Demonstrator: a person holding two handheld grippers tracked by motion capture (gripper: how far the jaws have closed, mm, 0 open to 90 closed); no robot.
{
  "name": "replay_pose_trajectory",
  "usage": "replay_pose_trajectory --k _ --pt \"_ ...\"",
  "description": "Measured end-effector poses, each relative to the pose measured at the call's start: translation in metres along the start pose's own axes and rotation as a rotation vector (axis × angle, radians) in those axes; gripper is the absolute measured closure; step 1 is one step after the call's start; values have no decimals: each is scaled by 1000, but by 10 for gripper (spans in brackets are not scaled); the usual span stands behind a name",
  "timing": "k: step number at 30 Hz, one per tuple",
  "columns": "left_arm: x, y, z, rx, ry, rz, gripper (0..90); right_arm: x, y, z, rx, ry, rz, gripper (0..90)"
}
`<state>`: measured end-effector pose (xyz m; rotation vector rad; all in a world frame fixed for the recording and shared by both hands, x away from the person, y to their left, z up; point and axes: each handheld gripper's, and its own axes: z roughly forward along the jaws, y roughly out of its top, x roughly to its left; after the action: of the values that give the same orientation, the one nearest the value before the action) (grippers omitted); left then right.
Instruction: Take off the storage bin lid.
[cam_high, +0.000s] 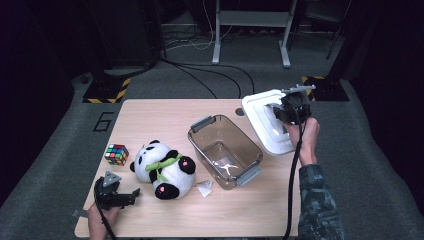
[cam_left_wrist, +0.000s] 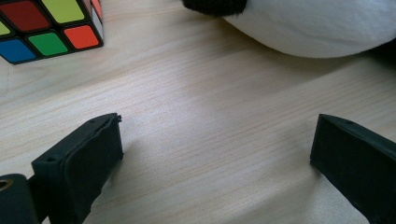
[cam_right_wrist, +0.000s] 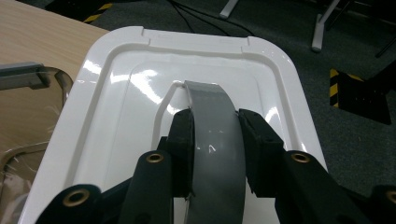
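The white lid (cam_right_wrist: 140, 93) hung at the counter's (cam_high: 165, 112) two-o'clock corner, part of it out past the edge over the grey floor, and the right claw (cam_right_wrist: 214, 140) gripped it by the grey handle (cam_right_wrist: 212, 121) arching across its middle, one black pad pressed to each flank of that strap. In the high view the right claw (cam_high: 290, 111) sat on top of the lid (cam_high: 260, 117), with the person's hand (cam_high: 305, 137) just behind it at five o'clock and a camouflage sleeve running down toward the bottom edge. At eight o'clock from the lid, just beside it, stood the clear plastic box (cam_high: 225, 150) with grey latches at both ends, open-topped, a small white object lying on its floor. Farther out at eight o'clock lay the plush panda (cam_high: 165, 170) with a green scarf, a white tag on the wood between it and the box. At nine o'clock from the panda, near it, sat a puzzle cube (cam_high: 116, 154). The left claw (cam_high: 122, 197) rested at the counter's seven-o'clock corner, near the panda, released: its two jaws stood wide apart over bare wood, grasping nothing, with the cube (cam_left_wrist: 46, 28) and the panda's white flank (cam_left_wrist: 317, 28) ahead of them.
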<state>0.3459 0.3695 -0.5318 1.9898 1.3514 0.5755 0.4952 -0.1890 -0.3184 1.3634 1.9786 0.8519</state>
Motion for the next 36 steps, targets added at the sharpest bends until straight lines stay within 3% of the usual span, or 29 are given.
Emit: replay_pose_trajectory --k 6,23,36 --pt "0 0 0 0 0 0 21 -7 -6 8 17 -31 24 666" --pt "0 0 -1 8 -3 7 23 -28 -38 31 39 -54 93 666" --pt "0 0 0 1 -1 6 23 -33 -68 60 80 -87 132 665"
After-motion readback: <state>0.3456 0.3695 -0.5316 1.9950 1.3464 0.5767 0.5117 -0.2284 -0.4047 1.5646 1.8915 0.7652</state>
